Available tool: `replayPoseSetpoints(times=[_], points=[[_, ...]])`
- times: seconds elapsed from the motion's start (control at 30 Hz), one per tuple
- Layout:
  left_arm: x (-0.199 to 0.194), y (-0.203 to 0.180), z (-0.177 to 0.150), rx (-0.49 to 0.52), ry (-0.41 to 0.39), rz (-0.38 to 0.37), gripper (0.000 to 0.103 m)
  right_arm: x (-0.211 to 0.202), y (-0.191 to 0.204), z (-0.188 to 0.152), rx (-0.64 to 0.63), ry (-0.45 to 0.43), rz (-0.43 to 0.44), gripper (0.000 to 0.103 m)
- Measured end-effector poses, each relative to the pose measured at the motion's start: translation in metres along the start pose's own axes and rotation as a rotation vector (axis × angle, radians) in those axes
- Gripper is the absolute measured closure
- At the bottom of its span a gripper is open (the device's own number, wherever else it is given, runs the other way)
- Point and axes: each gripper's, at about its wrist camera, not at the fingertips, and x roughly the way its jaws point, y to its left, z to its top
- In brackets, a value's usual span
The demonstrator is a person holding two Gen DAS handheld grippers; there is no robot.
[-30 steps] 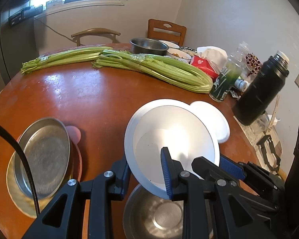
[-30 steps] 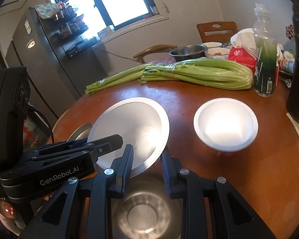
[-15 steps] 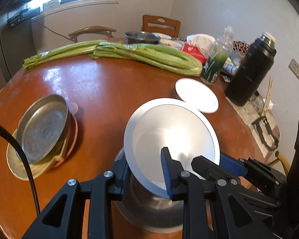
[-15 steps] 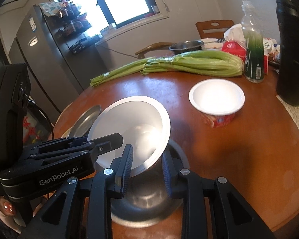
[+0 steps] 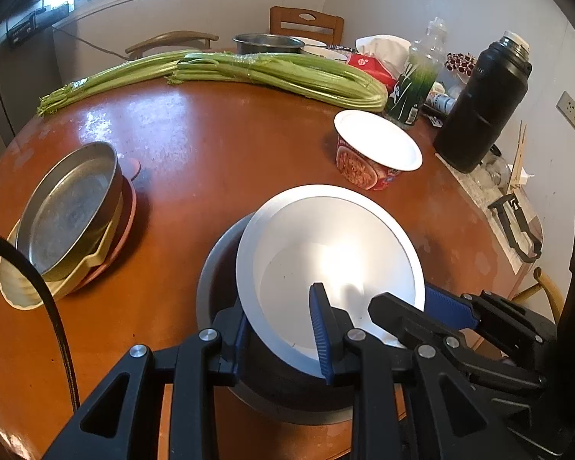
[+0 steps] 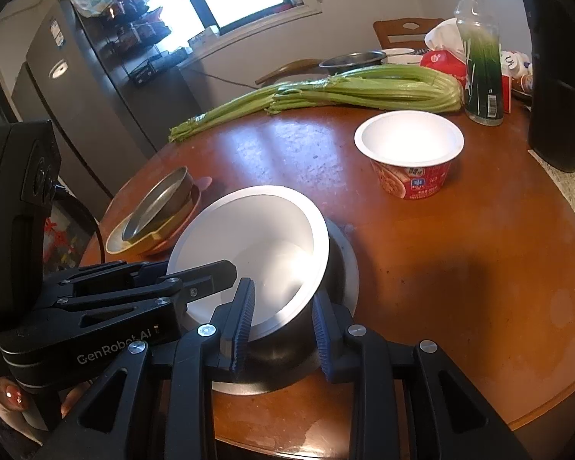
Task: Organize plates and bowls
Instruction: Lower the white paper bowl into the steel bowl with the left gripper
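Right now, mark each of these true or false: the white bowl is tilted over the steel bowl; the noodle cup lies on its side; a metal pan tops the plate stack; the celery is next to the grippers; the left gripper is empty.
1. The white bowl sits tilted over the steel bowl. True.
2. The noodle cup lies on its side. False: it stands upright, mouth up.
3. A metal pan tops the plate stack. True.
4. The celery is next to the grippers. False: it lies across the table's far side.
5. The left gripper is empty. False: it clamps the white bowl's rim.
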Motion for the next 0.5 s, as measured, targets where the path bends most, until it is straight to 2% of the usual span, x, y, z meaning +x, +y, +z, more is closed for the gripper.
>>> replayPoseSetpoints(times=[0.5], points=[[0.015, 0.007, -0.001, -0.008, 0.04, -0.005, 0.074, 0.009, 0.002, -0.001, 0.008, 0.02, -0.012, 0.071]])
